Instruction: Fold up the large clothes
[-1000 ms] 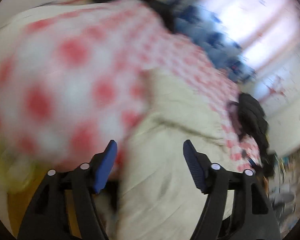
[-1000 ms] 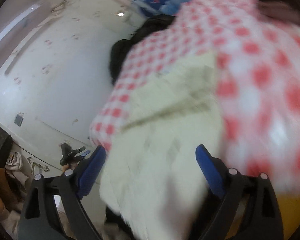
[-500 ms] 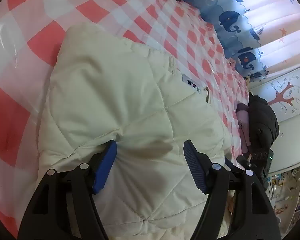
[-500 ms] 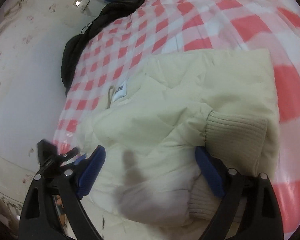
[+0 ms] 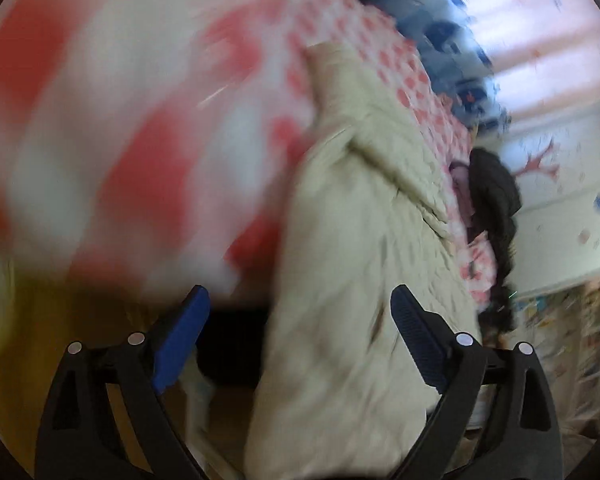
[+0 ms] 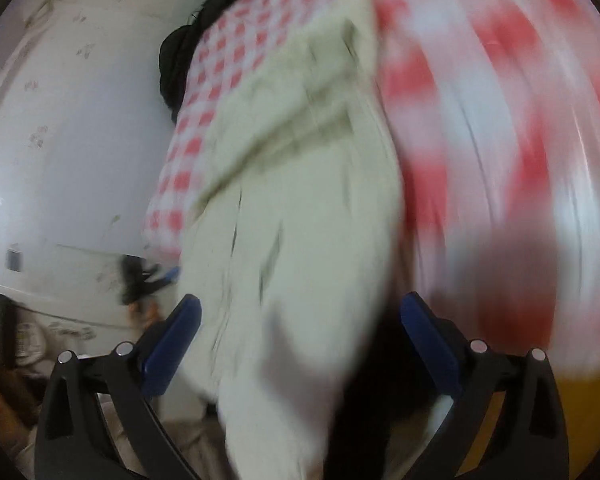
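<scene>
Curtains (image 5: 452, 28) appear only left; both tools (image 5: 300, 320) (image 6: 300, 328) gape around cream jacket (image 6: 300, 220).

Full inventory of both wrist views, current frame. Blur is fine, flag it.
Quilted jacket: 1, cream, on the checked cloth, hanging over its near edge; blurred.
Checked cloth: 1, red and white, covers the surface.
Dark garment: 1, black, at the cloth's far edge.
Curtain: 1, blue pattern on white, behind the surface; blurred.
Wall: white with small prints.
Left hand-held gripper: black, blue pads, open.
Right hand-held gripper: black, blue pads, open.
</scene>
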A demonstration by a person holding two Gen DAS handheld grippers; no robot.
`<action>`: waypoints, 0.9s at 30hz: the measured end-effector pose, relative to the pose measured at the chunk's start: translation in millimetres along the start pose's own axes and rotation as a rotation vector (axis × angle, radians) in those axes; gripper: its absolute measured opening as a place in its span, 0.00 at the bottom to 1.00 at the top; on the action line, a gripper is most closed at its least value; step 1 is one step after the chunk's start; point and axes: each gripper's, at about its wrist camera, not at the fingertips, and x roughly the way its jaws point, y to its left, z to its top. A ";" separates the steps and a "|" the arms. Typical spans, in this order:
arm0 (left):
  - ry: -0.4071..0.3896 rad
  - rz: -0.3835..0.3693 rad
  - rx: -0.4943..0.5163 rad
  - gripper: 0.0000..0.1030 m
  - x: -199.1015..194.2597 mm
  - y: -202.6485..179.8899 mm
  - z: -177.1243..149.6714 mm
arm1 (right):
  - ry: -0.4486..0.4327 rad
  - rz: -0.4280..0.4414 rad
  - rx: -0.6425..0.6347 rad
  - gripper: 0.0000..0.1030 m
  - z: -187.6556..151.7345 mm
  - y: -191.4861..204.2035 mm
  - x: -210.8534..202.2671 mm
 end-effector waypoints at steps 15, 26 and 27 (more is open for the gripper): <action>0.207 -0.252 0.019 0.87 83.1 0.1 -80.0 | 0.121 0.242 -0.053 0.93 -74.4 15.2 24.9; 0.063 -0.090 0.144 0.13 40.6 -61.7 -81.1 | -0.004 0.197 -0.078 0.66 -91.1 13.4 14.7; 0.048 -0.098 0.146 0.13 34.1 -66.5 -77.5 | -0.020 0.193 -0.071 0.49 -91.7 10.7 12.4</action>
